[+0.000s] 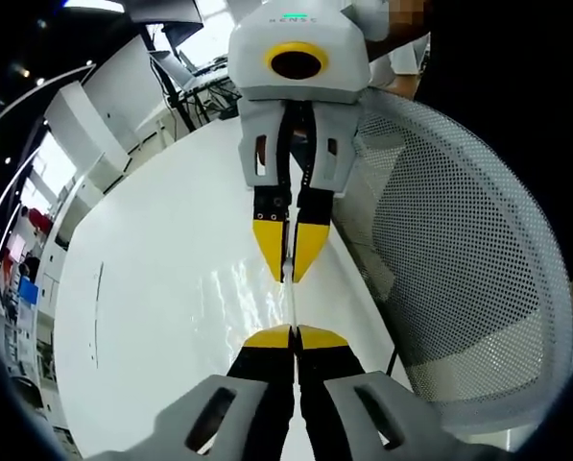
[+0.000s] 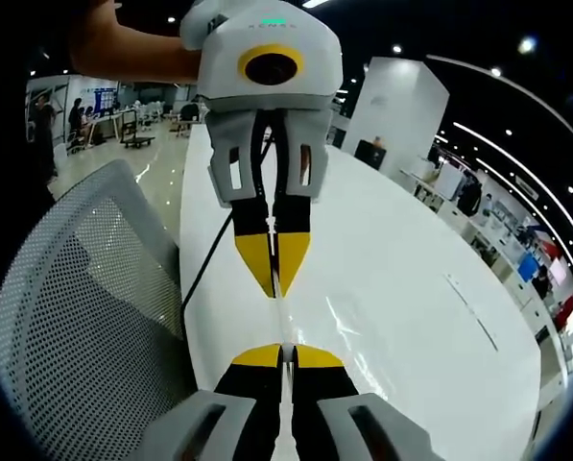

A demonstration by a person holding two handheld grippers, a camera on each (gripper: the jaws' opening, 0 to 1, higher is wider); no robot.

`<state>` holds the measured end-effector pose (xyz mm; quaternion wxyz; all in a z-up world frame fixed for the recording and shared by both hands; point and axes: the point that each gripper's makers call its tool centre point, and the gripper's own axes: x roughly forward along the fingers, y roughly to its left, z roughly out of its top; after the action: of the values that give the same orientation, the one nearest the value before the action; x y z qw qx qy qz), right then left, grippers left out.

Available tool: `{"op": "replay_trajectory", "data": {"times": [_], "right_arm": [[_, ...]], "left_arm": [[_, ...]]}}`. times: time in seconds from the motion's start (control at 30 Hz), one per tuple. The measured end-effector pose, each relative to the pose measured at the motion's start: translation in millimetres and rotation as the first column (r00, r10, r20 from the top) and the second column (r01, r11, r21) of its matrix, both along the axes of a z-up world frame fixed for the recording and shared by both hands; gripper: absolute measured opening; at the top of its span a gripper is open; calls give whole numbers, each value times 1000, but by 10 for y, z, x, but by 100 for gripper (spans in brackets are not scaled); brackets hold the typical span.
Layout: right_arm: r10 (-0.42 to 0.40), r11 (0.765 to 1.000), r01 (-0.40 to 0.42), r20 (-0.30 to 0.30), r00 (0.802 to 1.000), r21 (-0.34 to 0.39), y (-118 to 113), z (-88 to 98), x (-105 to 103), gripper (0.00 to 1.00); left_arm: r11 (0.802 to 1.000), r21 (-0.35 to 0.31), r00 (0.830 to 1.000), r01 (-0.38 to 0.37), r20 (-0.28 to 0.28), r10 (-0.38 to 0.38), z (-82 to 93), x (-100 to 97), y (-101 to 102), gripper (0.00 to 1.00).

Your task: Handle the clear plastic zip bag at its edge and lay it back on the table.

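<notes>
A: Left gripper view, nearest first. The left gripper [image 1: 294, 336] rises from the bottom centre, yellow tips pressed together, clenched on the near edge of the clear plastic zip bag [image 1: 257, 293].

B: And the bag from there?

A: It runs up the frame as a thin, shiny strip from those tips to the right gripper [image 1: 291, 272], which points down from the upper centre. That one's yellow tips are pinched on the bag's far edge. The rest of the bag shows as glinting wrinkles just left of the strip, over the white table [image 1: 142, 288].

B: Lifted or lying flat?

A: Cannot tell. The edge is stretched taut between the two grippers; the film below it blends with the tabletop.

B: Right gripper view?

A: Same arrangement mirrored. Right gripper [image 2: 286, 355] at bottom centre, tips closed on the bag [image 2: 348, 312] edge; left gripper [image 2: 274, 279] coming down from the top, also closed on it. A hand [image 2: 132, 48] holds it at upper left.

B: Farther out?

A: A grey mesh chair [image 1: 459, 259] at the right of the left gripper view, beside the table's edge; a black cable [image 2: 209, 250] drops along that edge in the right gripper view.
</notes>
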<state>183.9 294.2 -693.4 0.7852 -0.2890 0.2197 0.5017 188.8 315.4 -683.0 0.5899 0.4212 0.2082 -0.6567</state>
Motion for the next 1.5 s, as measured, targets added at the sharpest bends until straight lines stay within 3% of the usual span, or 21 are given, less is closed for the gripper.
{"op": "replay_trajectory", "data": {"times": [1.5], "right_arm": [[-13,1000,13,-5,1000,8,-21,-19,-5,0]], "left_arm": [[999,-20,999,-36,-18,35,25,-18,65,0]]}}
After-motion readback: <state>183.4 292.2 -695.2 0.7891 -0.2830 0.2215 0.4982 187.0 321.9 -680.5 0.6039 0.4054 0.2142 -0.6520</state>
